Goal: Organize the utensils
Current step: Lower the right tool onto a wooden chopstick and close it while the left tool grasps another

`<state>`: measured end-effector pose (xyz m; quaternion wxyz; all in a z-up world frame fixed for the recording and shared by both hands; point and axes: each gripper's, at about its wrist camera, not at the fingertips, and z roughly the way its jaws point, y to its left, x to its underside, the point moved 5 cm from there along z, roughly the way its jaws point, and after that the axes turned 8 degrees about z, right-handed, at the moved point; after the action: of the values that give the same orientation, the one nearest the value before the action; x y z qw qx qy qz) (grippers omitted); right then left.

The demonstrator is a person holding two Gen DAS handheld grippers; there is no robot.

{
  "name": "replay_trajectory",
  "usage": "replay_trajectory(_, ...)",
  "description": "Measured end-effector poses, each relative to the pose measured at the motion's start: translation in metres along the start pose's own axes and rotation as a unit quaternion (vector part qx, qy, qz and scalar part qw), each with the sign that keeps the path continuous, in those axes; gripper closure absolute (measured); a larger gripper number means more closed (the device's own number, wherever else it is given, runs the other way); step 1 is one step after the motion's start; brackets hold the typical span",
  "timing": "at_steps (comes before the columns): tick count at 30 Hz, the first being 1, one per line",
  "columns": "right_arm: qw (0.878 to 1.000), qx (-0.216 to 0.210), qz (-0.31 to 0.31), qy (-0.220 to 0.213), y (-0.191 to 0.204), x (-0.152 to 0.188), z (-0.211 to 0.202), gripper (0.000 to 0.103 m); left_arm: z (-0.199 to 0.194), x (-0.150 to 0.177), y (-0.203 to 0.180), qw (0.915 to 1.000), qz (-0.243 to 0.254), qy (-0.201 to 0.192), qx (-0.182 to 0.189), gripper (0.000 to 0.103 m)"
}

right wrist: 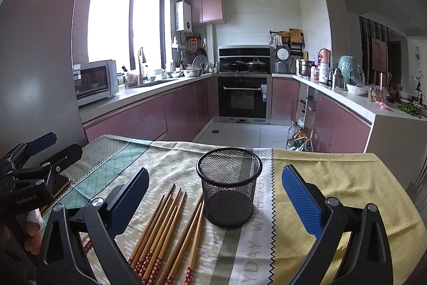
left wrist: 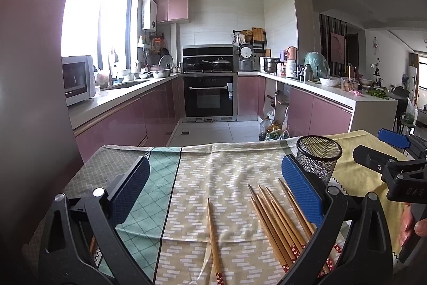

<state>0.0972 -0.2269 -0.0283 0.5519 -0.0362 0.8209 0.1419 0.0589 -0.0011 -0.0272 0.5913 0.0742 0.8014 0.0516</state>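
Evidently no utensil had yet been collected. The black mesh cup (right wrist: 229, 186) stood upright and empty on the patterned tablecloth (right wrist: 333, 178), toward the far right of the table. A loose bundle of bamboo chopsticks (right wrist: 165, 229) lay flat just left of the cup, tips pointing away and red flowered ends nearest the cameras; the rightmost sticks almost touched the cup's base. One single chopstick (left wrist: 213, 234) lay apart, further left, seen in the left wrist view.

The left gripper (left wrist: 213, 194) hovered above the cloth with its blue-padded fingers spread wide, holding nothing; the single chopstick lay between them. The right gripper (right wrist: 213, 196) was likewise wide apart and empty, its fingers framing the cup and part of the bundle. Each gripper appeared at the edge of the other's view, so the two were working close together.

Probable hazards, as judged from this layout:
- The sticks are thin, round and flat on soft cloth, so closing fingers may pinch fabric or roll a stick aside.
- Some sticks in the bundle overlap, so grasping one may drag its neighbours.
- The cup looks light, so a stick entering at a slant, or a finger brushing the rim, could tip it.
- With the grippers so near, they might collide over the bundle.
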Motion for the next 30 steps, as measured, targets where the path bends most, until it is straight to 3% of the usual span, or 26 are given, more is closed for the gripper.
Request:
replay_trajectory(6, 0.992, -0.019, -0.011, 0.12, 0.0, 0.035, 0.034, 0.007, 0.024, 0.023, 0.007, 0.9975, 0.006, 0.067, 0.018, 0.006)
replay_trajectory(10, 0.985, -0.02, -0.022, 0.173, 0.001, 0.056, 0.048, 0.019, 0.043, 0.042, 0.008, 0.993, 0.012, 0.112, 0.033, 0.006)
replay_trajectory(22, 0.965, -0.008, -0.031, 0.259, -0.003, 0.088, 0.075, 0.062, 0.092, 0.091, -0.006, 0.9713, 0.02, 0.222, 0.082, 0.046)
replay_trajectory(27, 0.961, -0.013, -0.036, 0.272, 0.003, 0.09, 0.084, 0.071, 0.109, 0.103, -0.011, 0.9605, 0.012, 0.262, 0.095, 0.059)
replay_trajectory(30, 0.961, -0.015, -0.042, 0.274, 0.006, 0.09, 0.088, 0.074, 0.114, 0.108, -0.01, 0.9559, 0.004, 0.276, 0.1, 0.061)
